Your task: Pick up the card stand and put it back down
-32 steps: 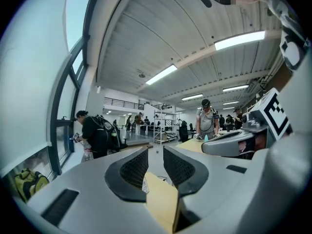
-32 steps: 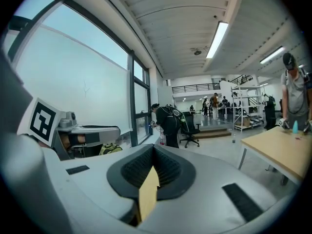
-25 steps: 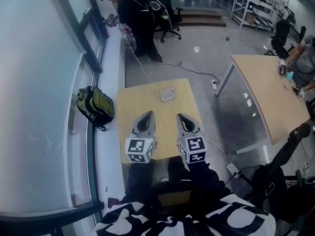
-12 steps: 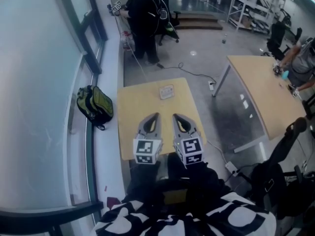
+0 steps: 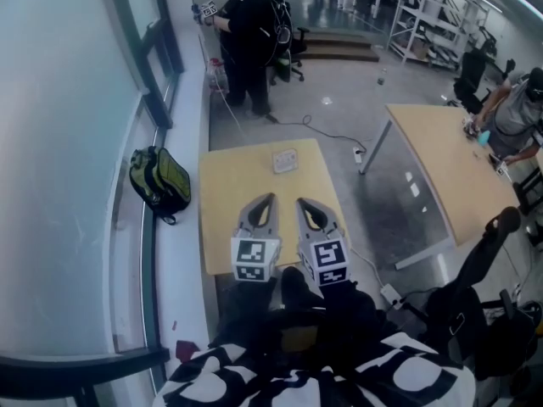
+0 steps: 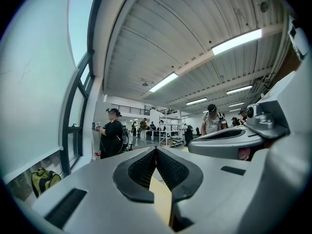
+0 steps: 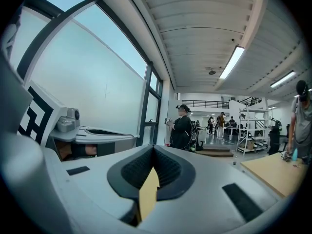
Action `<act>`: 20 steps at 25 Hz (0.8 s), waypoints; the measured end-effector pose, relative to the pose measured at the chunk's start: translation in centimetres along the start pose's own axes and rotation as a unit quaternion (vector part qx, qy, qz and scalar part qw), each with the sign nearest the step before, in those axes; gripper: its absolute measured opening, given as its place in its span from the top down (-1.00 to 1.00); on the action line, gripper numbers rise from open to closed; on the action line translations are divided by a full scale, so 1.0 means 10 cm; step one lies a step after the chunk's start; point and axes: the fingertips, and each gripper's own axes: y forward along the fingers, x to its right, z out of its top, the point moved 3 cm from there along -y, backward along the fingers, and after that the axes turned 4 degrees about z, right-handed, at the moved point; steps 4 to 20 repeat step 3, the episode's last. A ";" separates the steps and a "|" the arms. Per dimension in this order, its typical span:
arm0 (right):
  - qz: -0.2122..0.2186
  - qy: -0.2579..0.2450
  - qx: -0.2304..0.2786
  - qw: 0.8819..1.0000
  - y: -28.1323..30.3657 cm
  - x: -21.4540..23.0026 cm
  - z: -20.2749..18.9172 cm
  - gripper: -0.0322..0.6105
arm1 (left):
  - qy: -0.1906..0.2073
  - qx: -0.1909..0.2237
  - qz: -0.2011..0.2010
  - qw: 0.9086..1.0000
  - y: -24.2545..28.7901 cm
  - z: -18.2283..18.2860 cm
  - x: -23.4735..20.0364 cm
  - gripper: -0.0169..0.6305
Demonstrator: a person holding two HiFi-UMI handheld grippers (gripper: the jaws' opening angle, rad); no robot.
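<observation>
In the head view the card stand (image 5: 285,161), a small pale flat piece, sits near the far edge of a small wooden table (image 5: 229,202). My left gripper (image 5: 271,198) and right gripper (image 5: 299,201) hover side by side over the table's near half, well short of the stand. Both point level toward it. Each is shut with nothing between its pads, as the left gripper (image 6: 156,149) and right gripper (image 7: 153,148) show in their own views. Neither gripper view shows the card stand.
A green backpack (image 5: 159,181) lies on the window ledge to the left. A larger wooden table (image 5: 445,168) stands at the right with a person (image 5: 513,117) at it. Another person (image 5: 249,36) stands beyond the small table. A cable (image 5: 327,132) runs across the floor.
Both grippers have drawn closer to each other over the table's near half and stayed shut. The person at the back has shifted a little.
</observation>
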 end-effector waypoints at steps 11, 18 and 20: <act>0.005 -0.006 0.002 1.000 -0.01 -0.08 0.03 0.85 | 0.004 0.004 -0.002 1.000 -0.05 0.03 0.01 0.93; 0.005 -0.006 0.002 1.000 -0.01 -0.08 0.03 0.85 | 0.004 0.004 -0.002 1.000 -0.05 0.03 0.01 0.93; 0.005 -0.006 0.002 1.000 -0.01 -0.08 0.03 0.85 | 0.004 0.004 -0.002 1.000 -0.05 0.03 0.01 0.93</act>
